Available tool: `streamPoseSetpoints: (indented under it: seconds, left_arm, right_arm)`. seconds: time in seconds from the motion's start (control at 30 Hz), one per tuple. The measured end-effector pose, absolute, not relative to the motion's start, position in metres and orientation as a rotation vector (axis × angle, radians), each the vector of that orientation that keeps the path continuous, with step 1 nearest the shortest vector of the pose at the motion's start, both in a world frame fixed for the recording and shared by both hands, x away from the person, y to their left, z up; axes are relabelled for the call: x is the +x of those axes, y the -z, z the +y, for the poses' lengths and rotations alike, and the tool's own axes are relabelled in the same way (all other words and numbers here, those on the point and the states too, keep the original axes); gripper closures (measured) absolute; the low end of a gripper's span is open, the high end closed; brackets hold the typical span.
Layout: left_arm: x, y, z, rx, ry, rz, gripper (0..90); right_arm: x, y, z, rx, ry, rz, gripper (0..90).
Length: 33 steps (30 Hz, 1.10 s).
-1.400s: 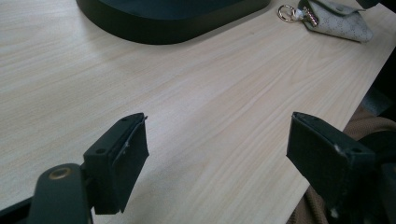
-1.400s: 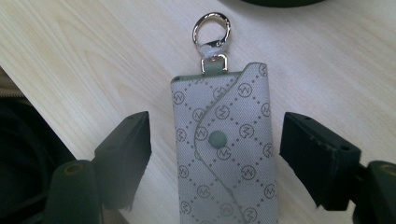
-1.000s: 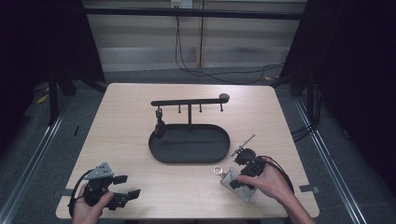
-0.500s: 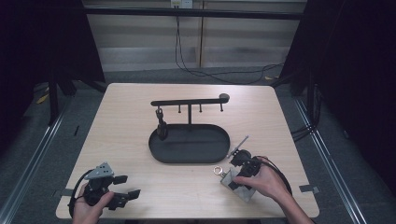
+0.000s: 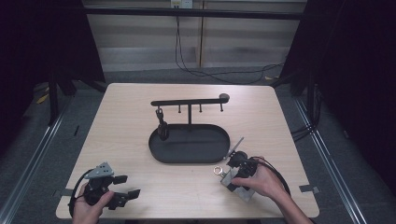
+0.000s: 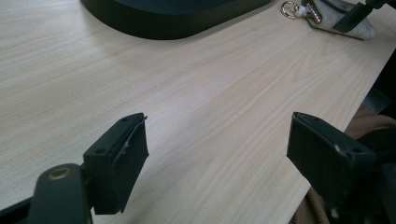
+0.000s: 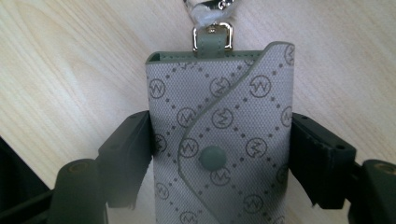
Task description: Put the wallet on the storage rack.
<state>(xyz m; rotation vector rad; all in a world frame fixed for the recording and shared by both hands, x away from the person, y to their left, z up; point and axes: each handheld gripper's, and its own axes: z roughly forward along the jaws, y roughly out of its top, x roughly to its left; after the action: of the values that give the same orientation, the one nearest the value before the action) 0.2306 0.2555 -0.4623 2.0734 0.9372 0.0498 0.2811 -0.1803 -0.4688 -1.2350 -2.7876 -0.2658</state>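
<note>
A grey patterned key pouch (image 7: 219,107) with a snap button and a metal ring (image 7: 212,14) lies flat on the wooden table. My right gripper (image 7: 219,158) is open, one jaw on each side of the pouch, close against its edges. In the high view the right gripper (image 5: 232,173) and pouch (image 5: 229,179) sit near the front right, just outside the black oval tray (image 5: 189,156). My left gripper (image 5: 130,186) rests at the front left, open with nothing between its fingers (image 6: 119,163). The left gripper view shows the pouch (image 6: 345,23) far off.
The oval tray carries an upright post with a horizontal hook bar (image 5: 189,101). A dark item (image 5: 161,125) hangs from the bar's left hook. A thin grey rod (image 5: 236,145) lies beside the tray's right end. The table's front edge (image 5: 187,217) is close to both hands.
The right hand and gripper have shifted slightly over the pouch. The left gripper has stayed put.
</note>
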Motion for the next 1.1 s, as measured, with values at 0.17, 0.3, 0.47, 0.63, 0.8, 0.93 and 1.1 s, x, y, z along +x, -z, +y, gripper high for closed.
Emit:
streamPoseSetpoints:
  seconds: [0.17,0.3,0.47,0.63,0.8,0.93,1.1]
  left_arm:
    - [0.231,0.462,0.255,2.067,-0.052,0.944,20.0]
    - [0.231,0.463,0.255,2.072,-0.05,0.945,20.0]
    - [0.232,0.463,0.256,2.072,-0.049,0.947,20.0]
    - [0.232,0.463,0.256,2.071,-0.041,0.948,20.0]
    - [0.232,0.462,0.257,2.06,-0.041,0.95,20.0]
    - [0.232,0.463,0.258,2.063,-0.039,0.957,19.7]
    - [0.232,0.464,0.257,2.07,-0.032,0.955,19.8]
  right_arm:
    - [0.281,0.469,-0.179,-1.239,0.255,-2.786,28.6]
    - [0.282,0.466,-0.18,-1.242,0.247,-2.779,31.9]
    - [0.282,0.465,-0.181,-1.251,0.245,-2.767,33.4]
    - [0.283,0.458,-0.182,-1.27,0.229,-2.774,33.9]
    - [0.285,0.449,-0.184,-1.287,0.219,-2.776,34.0]
    - [0.287,0.443,-0.185,-1.304,0.21,-2.77,34.0]
    - [0.289,0.437,-0.184,-1.314,0.203,-2.773,34.0]
